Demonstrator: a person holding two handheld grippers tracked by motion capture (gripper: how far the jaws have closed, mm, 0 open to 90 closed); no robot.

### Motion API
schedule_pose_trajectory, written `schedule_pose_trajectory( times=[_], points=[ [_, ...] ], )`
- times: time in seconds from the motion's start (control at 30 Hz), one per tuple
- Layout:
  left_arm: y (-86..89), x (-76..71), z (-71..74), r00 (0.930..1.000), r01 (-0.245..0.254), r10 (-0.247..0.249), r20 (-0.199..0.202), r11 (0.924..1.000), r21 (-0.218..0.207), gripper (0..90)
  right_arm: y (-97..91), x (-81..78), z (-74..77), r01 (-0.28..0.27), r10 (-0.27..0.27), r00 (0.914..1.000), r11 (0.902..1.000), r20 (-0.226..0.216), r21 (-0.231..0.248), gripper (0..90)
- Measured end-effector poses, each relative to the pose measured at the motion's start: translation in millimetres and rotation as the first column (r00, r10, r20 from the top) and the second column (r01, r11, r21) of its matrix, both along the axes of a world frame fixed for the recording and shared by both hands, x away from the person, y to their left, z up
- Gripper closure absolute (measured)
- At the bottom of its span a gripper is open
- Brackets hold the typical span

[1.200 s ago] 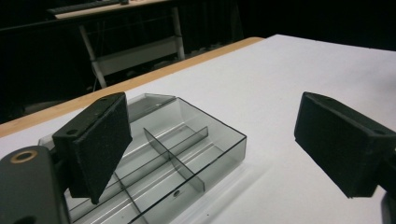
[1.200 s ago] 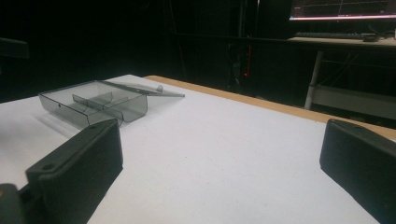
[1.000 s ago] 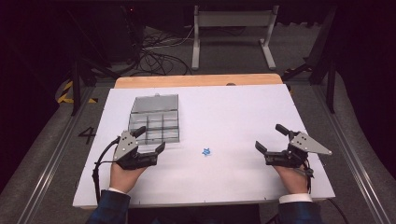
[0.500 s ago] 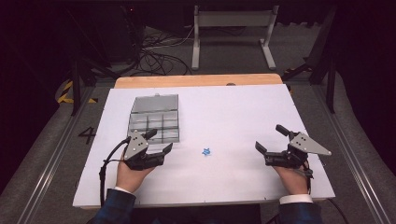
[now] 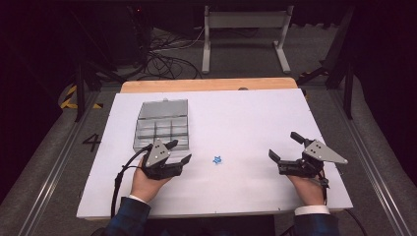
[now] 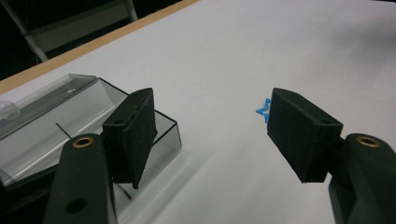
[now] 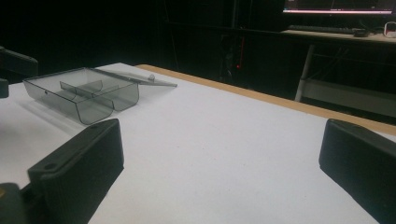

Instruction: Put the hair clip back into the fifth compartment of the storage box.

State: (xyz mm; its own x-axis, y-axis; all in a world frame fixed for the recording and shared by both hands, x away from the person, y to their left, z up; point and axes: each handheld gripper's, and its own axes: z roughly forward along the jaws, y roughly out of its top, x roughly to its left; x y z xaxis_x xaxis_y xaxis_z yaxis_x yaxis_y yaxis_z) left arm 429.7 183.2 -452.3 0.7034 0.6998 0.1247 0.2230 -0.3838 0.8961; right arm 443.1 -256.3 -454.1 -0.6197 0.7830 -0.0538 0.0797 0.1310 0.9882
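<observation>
Smoky clear plastic compartment box point(image 5: 162, 125) sits at left on the white table point(image 5: 255, 118), lid open, flat behind it; inside looks empty as far as I can tell. Left gripper point(image 5: 178, 153) sits just in front of the box's near edge, jaws spread but they've just been closing in, nothing between them. Small blue star point(image 5: 217, 160) lies on the bare table just right of the left gripper, a short gap apart, not touched. In the left gripper view the star point(image 6: 264, 110) peeks out at the tip of the right-hand jaw, mostly hidden behind it, so it's off to the side of the jaw gap, not centred. Star has no real long axis. Right gripper point(image 5: 284, 150) is well apart at the right, jaws wide open and empty, hand resting on the table. Left is clearly nearer. Star's too small to make out material or thickness.
</observation>
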Motion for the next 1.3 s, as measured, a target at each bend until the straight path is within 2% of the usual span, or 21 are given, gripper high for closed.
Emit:
schedule_pose_trajectory(
  times=[0.3, 0.47, 0.67, 0.77, 1.0, 1.23, 1.3],
  points=[
    [-14.6, 6.5, -1.4, 0.9995, 0.008, -0.007, -0.029, 0.9998, 0.019, 34.1, 0.0, 0.7, -0.6, -0.003, 0.003, 1.0000, 0.9999, -0.005, -0.010, 1.2],
    [-23.1, 10.3, -3.4, 0.9986, 0.029, -0.028, -0.046, 0.9990, 0.034, 35.7, -0.4, 1.2, -1.1, -0.005, 0.005, 1.0000, 0.9998, -0.007, -0.018, 2.4],
    [-34.7, 16.5, -5.4, 0.9962, 0.064, -0.060, -0.064, 0.9953, 0.072, 37.7, -0.4, 1.1, -1.1, -0.006, 0.006, 1.0000, 0.9997, -0.005, -0.022, 2.6],
    [-40.5, 18.7, -6.2, 0.9945, 0.073, -0.067, -0.080, 0.9943, 0.077, 38.2, -0.7, 1.2, -1.1, -0.006, 0.006, 1.0000, 0.9997, -0.005, -0.024, 2.6],
    [-51.2, 22.0, -9.5, 0.9924, 0.095, -0.086, -0.088, 0.9900, 0.104, 39.7, -1.4, 1.4, -1.3, -0.006, 0.006, 1.0000, 0.9997, -0.007, -0.023, 2.5],
    [-61.9, 23.3, -13.7, 0.9885, 0.116, -0.103, -0.110, 0.9869, 0.112, 42.0, -1.3, 1.6, -1.4, -0.005, 0.005, 1.0000, 0.9996, -0.007, -0.026, 2.8],
    [-64.8, 24.1, -14.6, 0.9863, 0.125, -0.113, -0.121, 0.9870, 0.101, 42.6, -1.4, 1.6, -1.3, -0.005, 0.005, 1.0000, 0.9997, -0.008, -0.026, 3.0]
  ],
)
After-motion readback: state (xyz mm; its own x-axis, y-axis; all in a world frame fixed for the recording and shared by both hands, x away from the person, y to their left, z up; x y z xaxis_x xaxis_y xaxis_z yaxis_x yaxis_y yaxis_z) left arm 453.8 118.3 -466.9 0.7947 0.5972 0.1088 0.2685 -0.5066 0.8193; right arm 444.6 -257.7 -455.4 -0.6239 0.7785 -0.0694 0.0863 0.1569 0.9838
